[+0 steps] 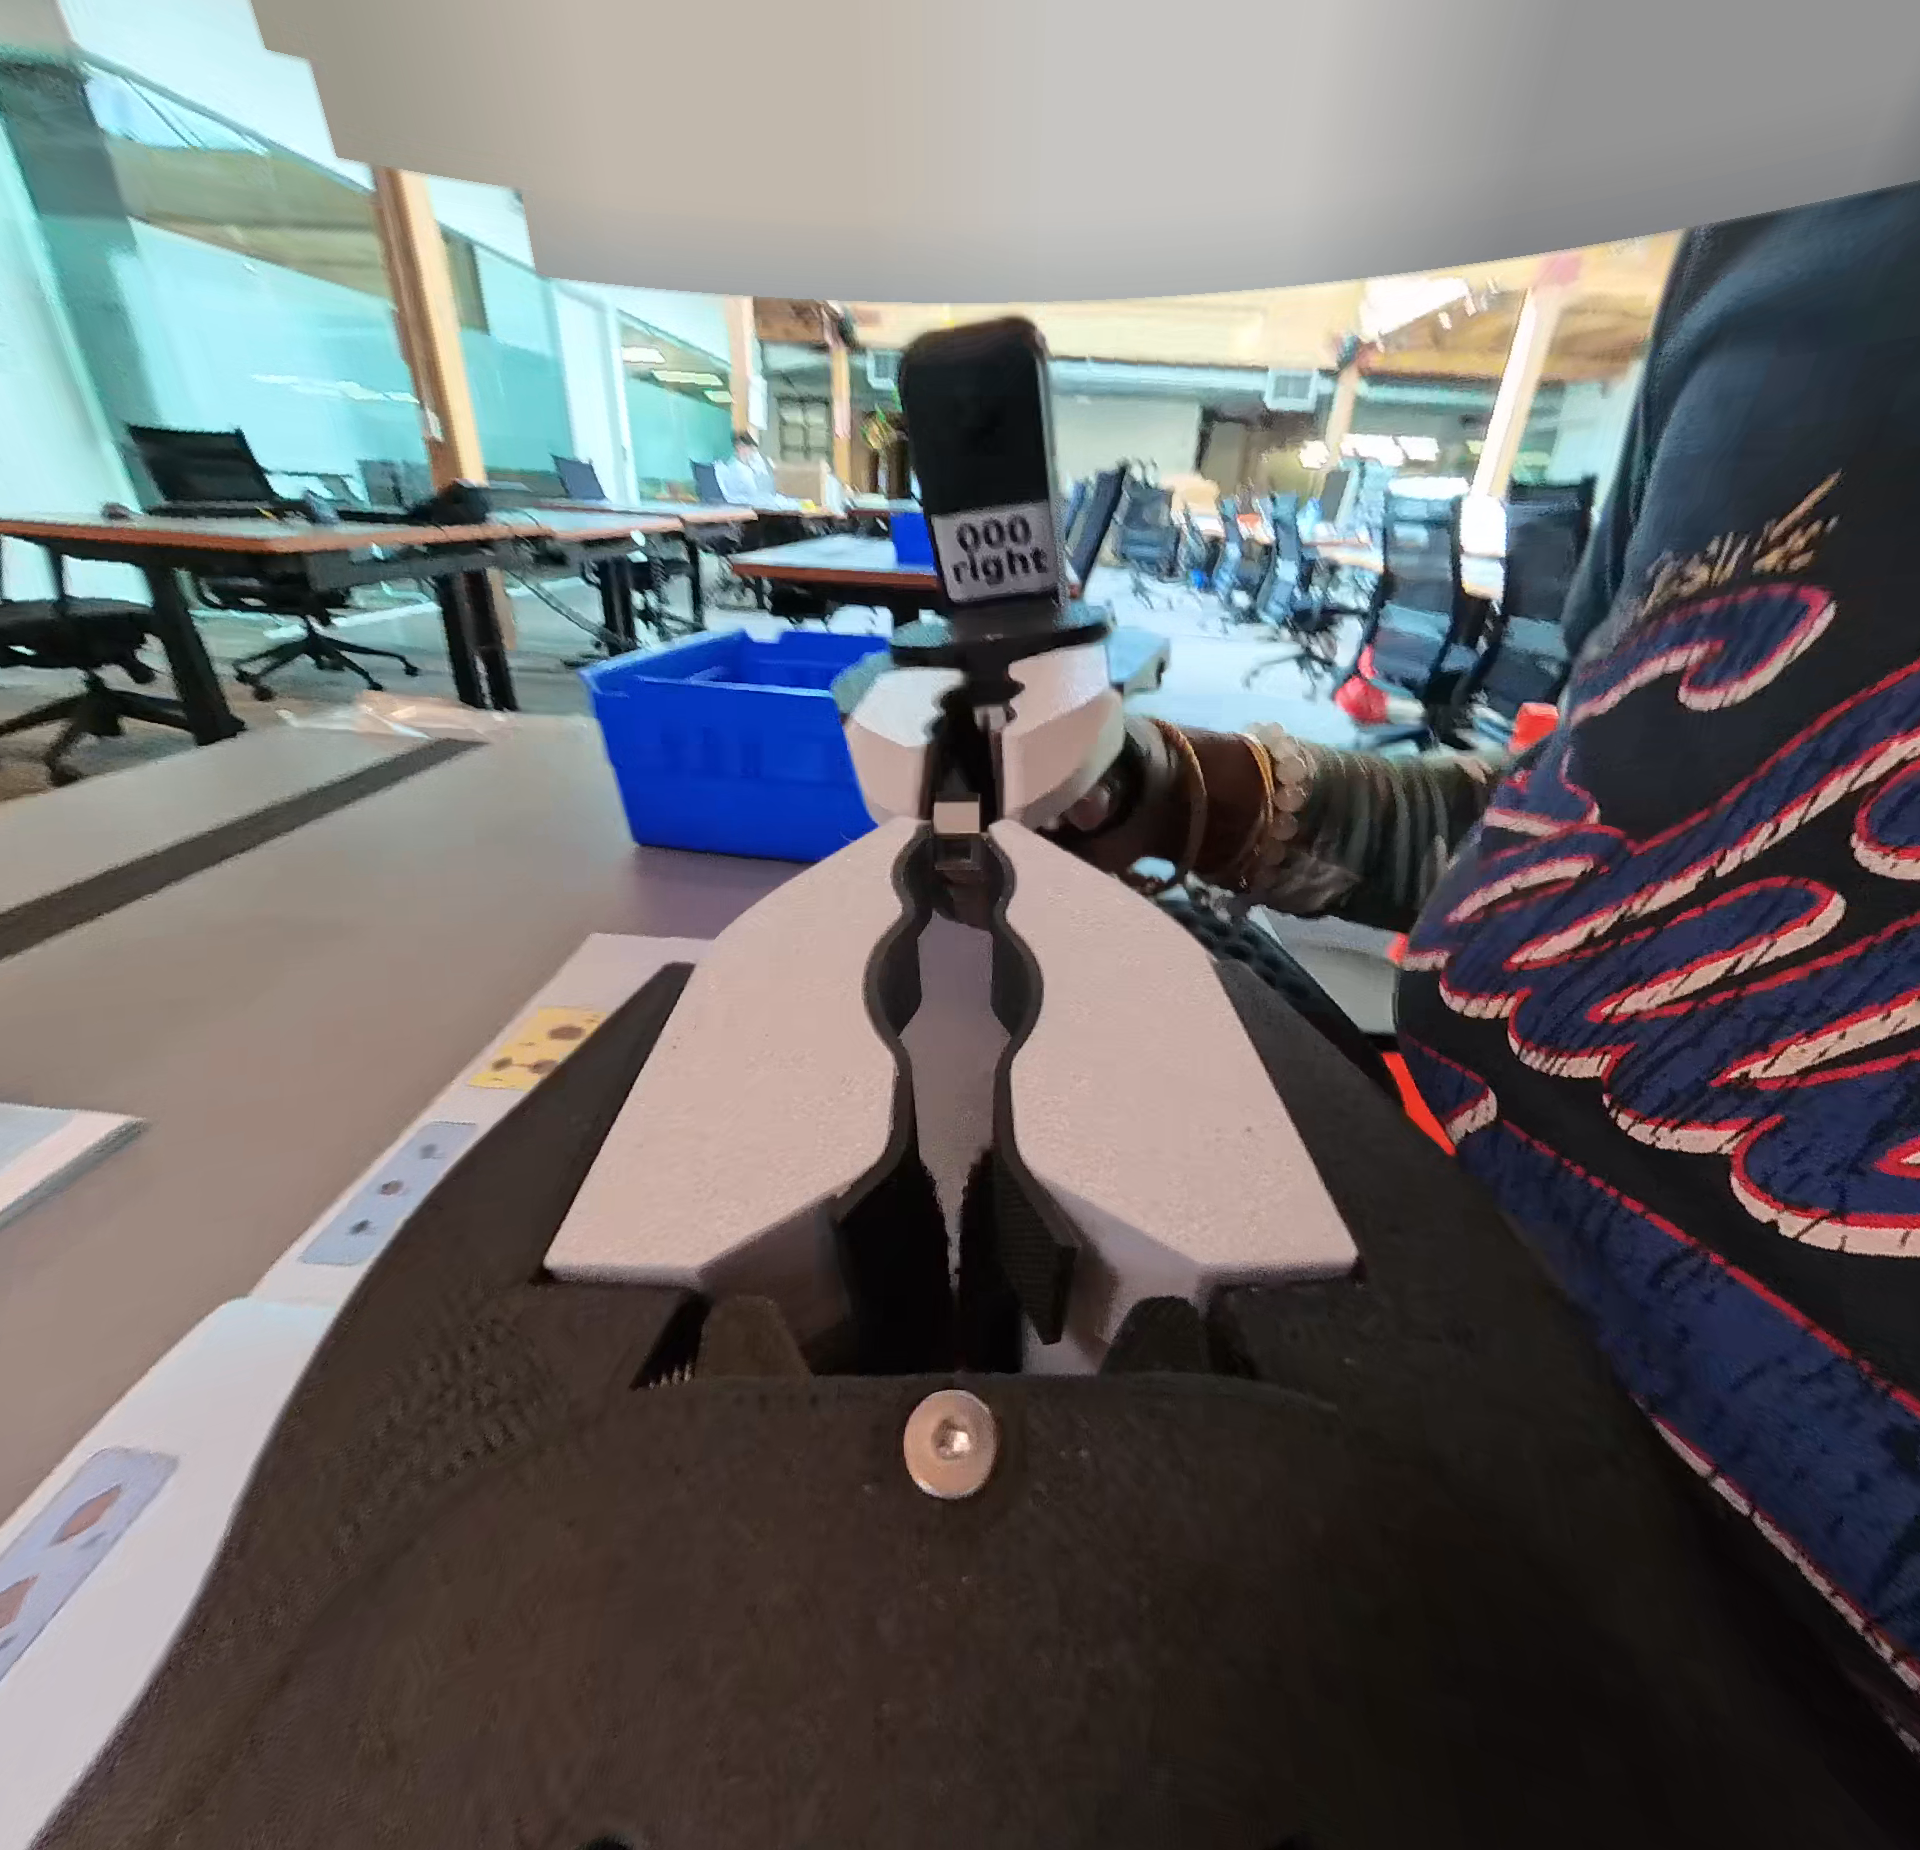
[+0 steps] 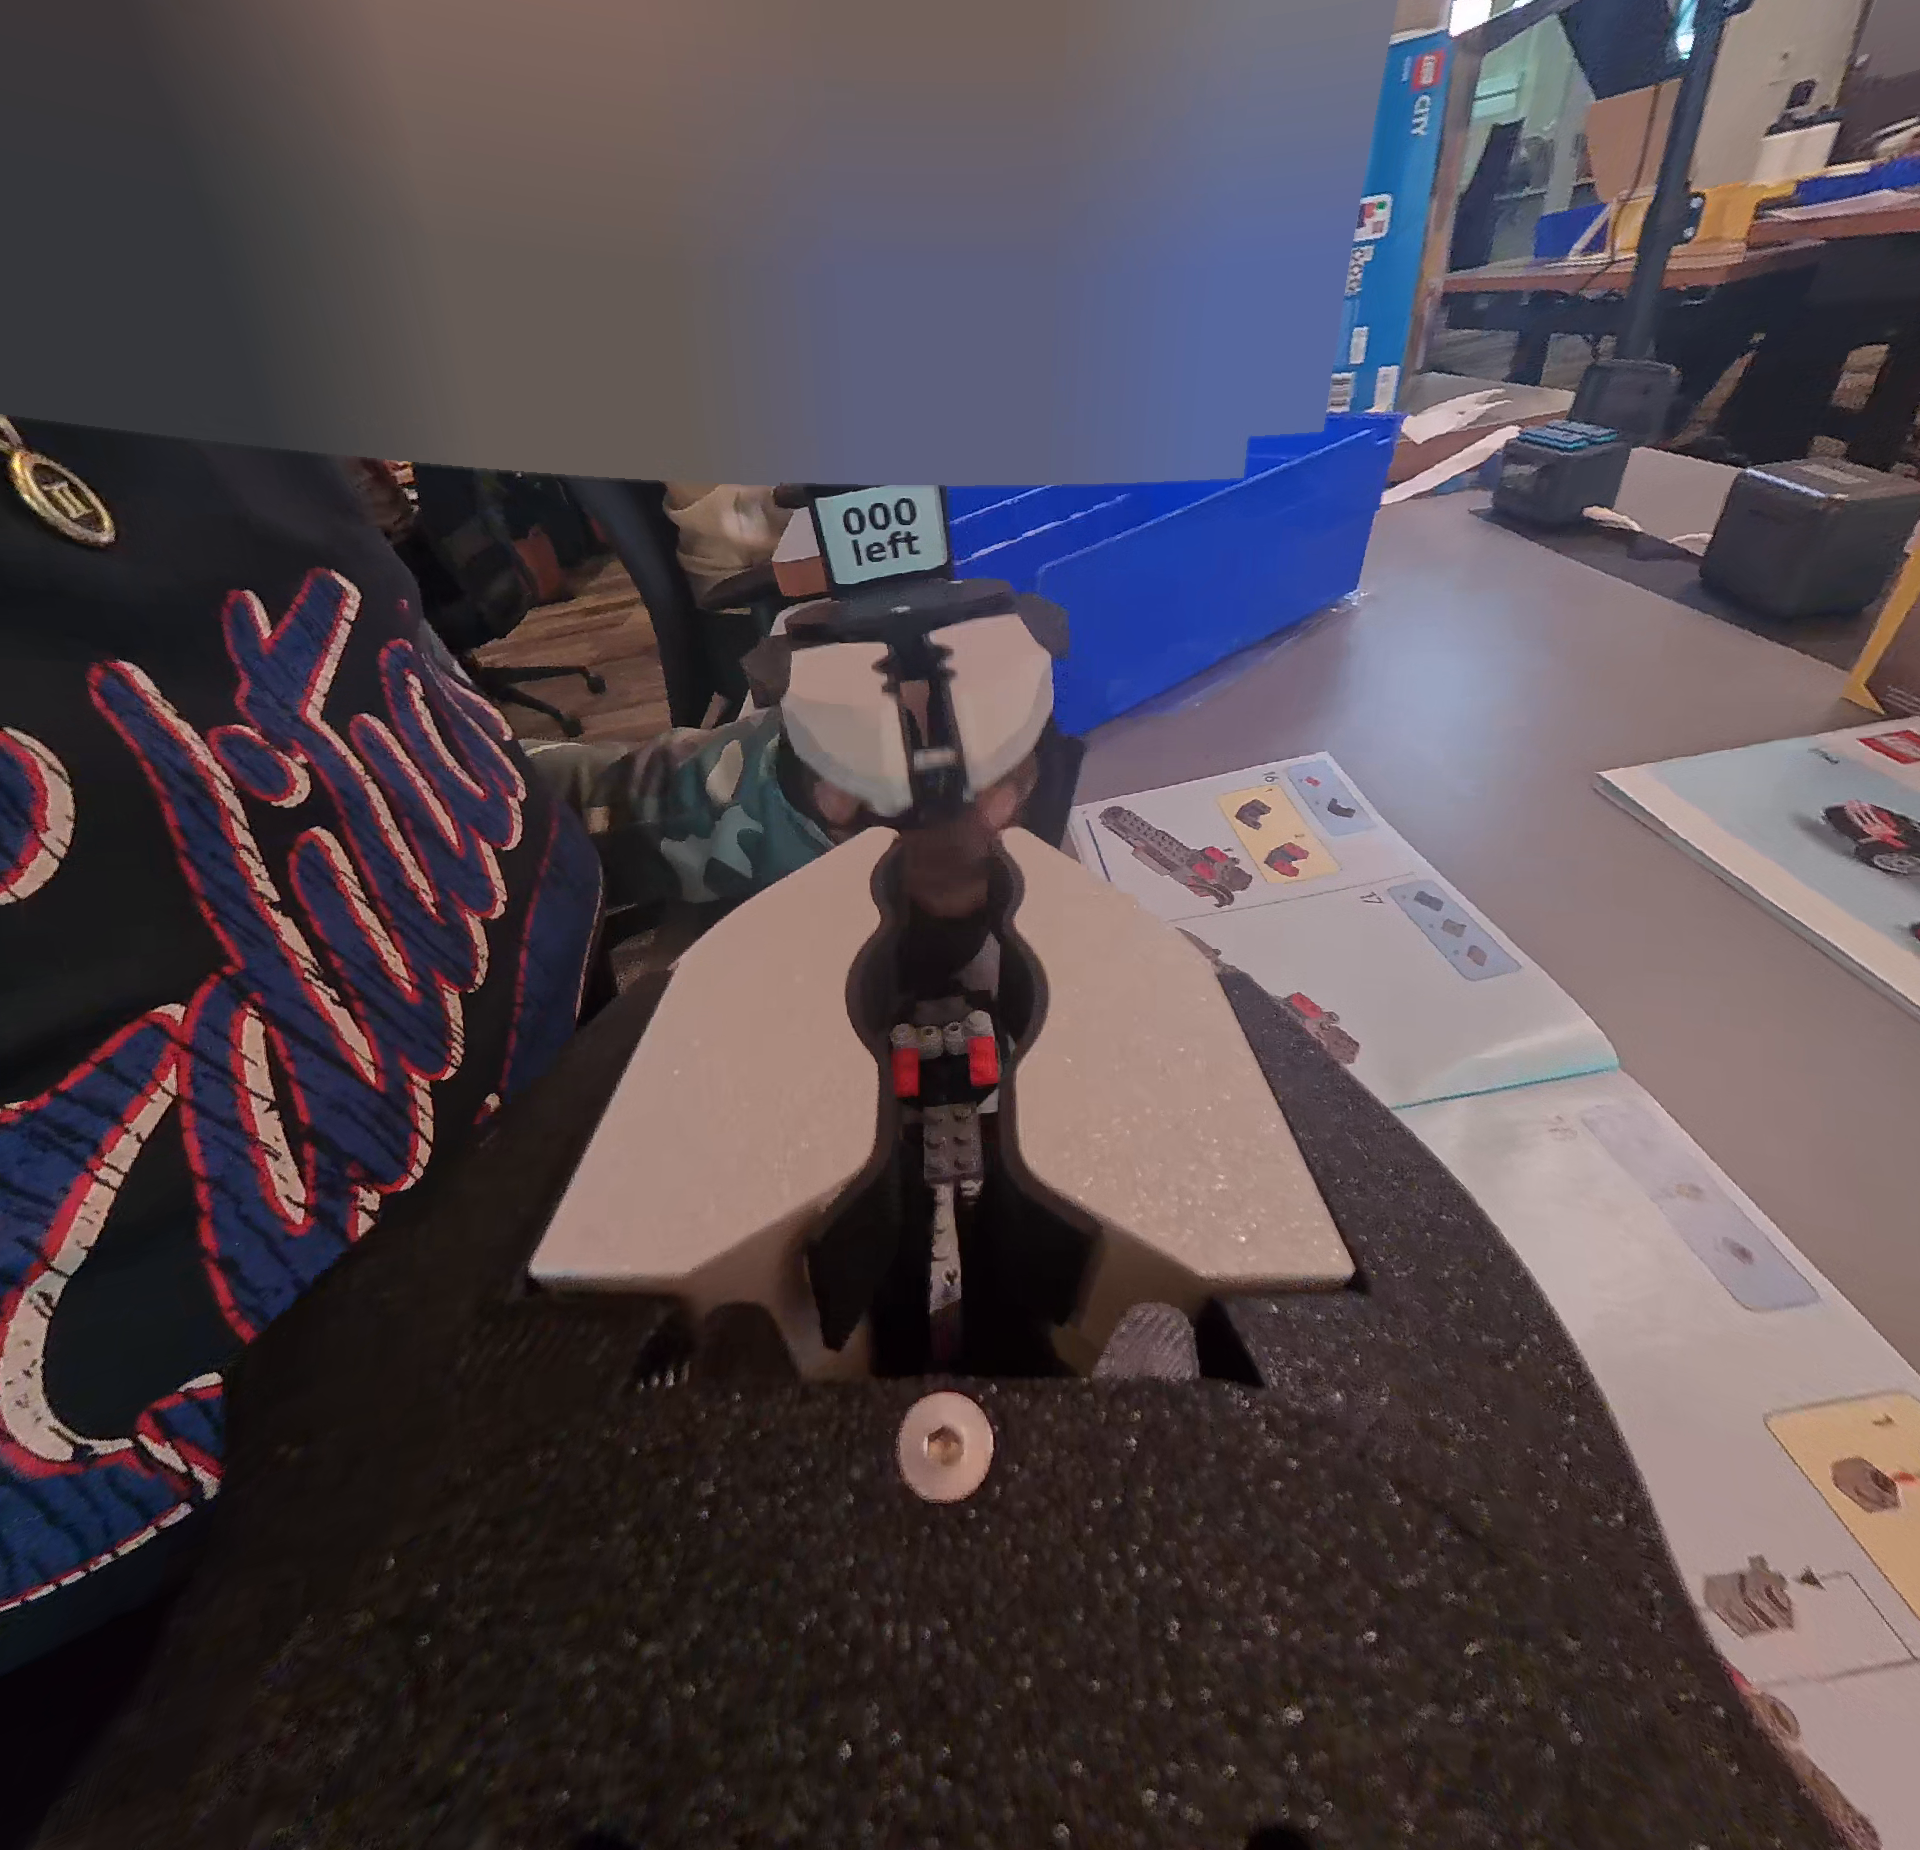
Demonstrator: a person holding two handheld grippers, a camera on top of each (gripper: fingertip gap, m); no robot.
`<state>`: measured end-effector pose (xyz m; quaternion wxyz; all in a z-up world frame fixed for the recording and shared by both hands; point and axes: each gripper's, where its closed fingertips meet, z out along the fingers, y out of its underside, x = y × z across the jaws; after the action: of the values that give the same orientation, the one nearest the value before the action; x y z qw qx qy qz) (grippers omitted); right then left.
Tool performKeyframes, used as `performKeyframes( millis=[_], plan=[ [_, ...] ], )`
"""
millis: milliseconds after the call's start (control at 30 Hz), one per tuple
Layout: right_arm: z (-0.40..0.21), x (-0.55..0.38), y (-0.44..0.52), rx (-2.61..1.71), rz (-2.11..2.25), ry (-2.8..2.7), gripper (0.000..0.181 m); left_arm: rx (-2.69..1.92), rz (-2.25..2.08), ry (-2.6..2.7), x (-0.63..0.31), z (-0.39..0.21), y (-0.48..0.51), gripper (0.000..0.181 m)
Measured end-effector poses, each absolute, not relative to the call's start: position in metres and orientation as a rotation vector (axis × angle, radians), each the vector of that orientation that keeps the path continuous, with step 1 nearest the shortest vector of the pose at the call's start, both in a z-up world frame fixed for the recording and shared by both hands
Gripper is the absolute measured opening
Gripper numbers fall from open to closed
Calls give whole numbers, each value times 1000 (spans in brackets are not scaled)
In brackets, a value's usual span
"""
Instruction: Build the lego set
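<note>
- Right tongs (image 2: 940, 855): fingers closed on a partly built lego model (image 2: 945, 1083) of grey, black and red bricks, lodged in the gap between them and raised clear of the tabletop (image 2: 1507, 637), presumably to steady it for joining.
- Left tongs (image 1: 956, 844): fingers nearly together, nipping a small pale lego piece (image 1: 954, 815) at the tips, facing the right tongs tip to tip.
- Instruction booklet (image 2: 1340, 927): lay open on the tabletop beside the work, within sight for reference.
- Blue bin (image 1: 727, 751): stood behind, likely for loose parts.

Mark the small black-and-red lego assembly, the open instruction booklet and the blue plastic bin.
Small black-and-red lego assembly (image 2: 943, 1057): right wrist view, studded top.
Open instruction booklet (image 2: 1382, 969): right wrist view, page centre.
Blue plastic bin (image 1: 727, 761): left wrist view, front wall.
</note>
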<state>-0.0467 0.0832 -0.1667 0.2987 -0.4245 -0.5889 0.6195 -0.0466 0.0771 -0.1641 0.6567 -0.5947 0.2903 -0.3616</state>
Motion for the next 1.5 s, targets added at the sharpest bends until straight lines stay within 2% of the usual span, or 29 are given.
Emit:
performKeyframes(
  millis=[267, 433, 700, 1300, 1500],
  plan=[
    [-197, -41, 109, -1333, 1447, -1640, 22, -1217, -889, 236, -117, -147, 81, 8],
    [-229, -41, 117, -1481, 1281, -1756, 15, -1199, -936, 186, -125, -146, 82, 8],
    [-277, -54, 113, -1561, 1054, -2015, 14, -1236, -929, 211, -122, -151, 84, 7],
    [-302, -84, 94, -1409, 708, -2373, 12, -1247, -930, 221, -122, -152, 83, 8],
    [-303, -68, 85, -1110, 689, -2625, 9, -1243, -941, 225, -121, -151, 82, 8]
  ],
)
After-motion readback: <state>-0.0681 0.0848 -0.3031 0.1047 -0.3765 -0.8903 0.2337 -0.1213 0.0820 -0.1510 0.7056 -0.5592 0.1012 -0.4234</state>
